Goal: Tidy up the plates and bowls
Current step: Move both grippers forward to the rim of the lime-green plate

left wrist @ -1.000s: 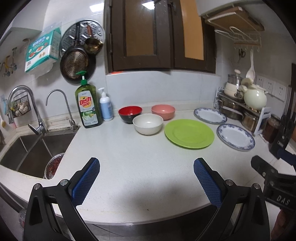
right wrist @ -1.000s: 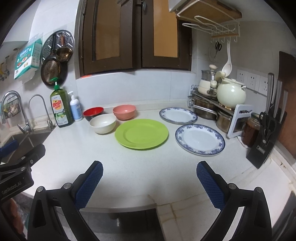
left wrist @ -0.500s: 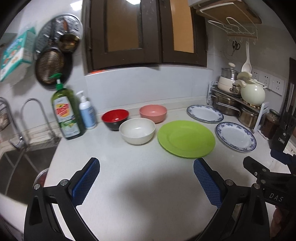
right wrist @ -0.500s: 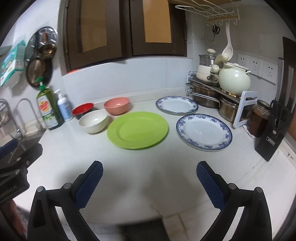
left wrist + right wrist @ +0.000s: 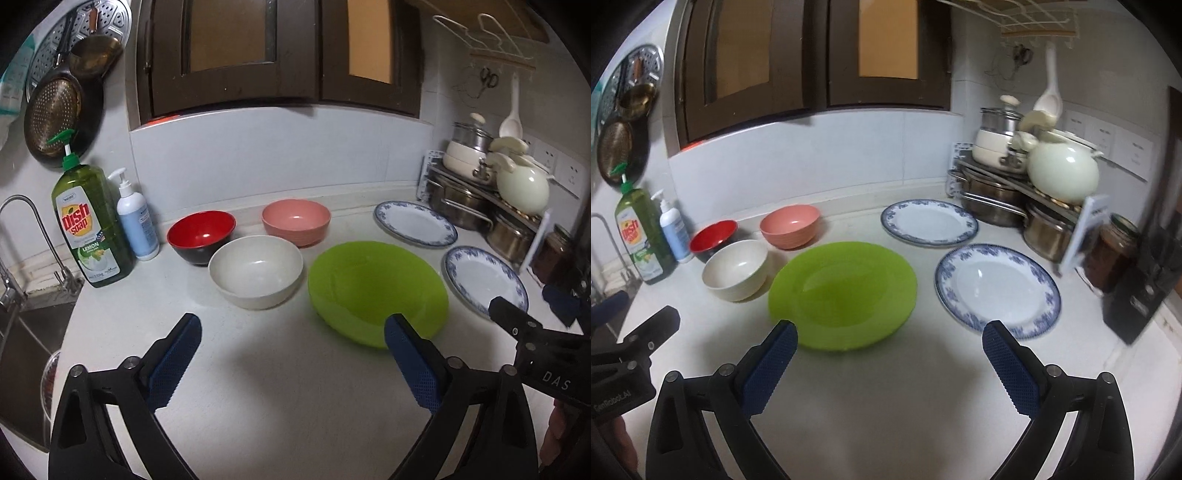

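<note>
Left wrist view: the left gripper [image 5: 291, 336] hovers over the white stone counter [image 5: 277, 387] with its blue-padded fingers spread wide, holding nothing. Just ahead between them sits the cream round bowl [image 5: 256, 271]; the lime-green round plate [image 5: 377, 291] lies ahead to the right, near the right-hand finger's tip. Behind stand the red bowl with black outside [image 5: 201, 236] and the pink bowl [image 5: 296, 221].

Right wrist view: the right gripper [image 5: 889, 345] is likewise wide apart and empty. The green plate [image 5: 843, 293] lies just ahead of its left-hand finger, and the nearer blue-rimmed white plate [image 5: 997, 290] ahead of the right-hand one. A second blue-rimmed plate [image 5: 929, 222] lies further back.
</note>
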`<action>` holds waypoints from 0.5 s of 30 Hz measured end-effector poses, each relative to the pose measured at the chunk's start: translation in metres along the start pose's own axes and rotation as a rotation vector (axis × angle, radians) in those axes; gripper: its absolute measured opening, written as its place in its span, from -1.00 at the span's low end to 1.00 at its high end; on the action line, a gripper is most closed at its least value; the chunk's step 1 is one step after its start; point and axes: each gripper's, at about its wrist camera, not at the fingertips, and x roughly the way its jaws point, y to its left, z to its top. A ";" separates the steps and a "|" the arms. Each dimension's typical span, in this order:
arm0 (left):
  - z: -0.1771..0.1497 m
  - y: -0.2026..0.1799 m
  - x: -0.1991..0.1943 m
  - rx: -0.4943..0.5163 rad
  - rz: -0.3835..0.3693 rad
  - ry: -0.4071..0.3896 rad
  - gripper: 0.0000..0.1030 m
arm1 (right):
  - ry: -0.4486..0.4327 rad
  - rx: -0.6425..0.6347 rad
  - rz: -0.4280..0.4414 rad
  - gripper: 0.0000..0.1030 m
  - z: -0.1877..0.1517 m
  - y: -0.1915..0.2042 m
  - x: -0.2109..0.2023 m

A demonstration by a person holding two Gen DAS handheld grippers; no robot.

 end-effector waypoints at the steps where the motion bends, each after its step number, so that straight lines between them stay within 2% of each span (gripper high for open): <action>1: 0.002 -0.003 0.003 0.000 0.006 -0.006 0.93 | 0.010 -0.003 0.010 0.92 0.004 -0.002 0.007; 6: 0.013 -0.016 0.025 -0.017 0.015 0.000 0.77 | 0.033 -0.021 0.058 0.81 0.020 -0.010 0.036; 13: 0.021 -0.032 0.070 -0.031 0.007 0.073 0.53 | 0.074 -0.038 0.110 0.58 0.035 -0.024 0.079; 15: 0.021 -0.036 0.084 -0.022 0.013 0.099 0.38 | 0.094 -0.042 0.120 0.48 0.036 -0.028 0.092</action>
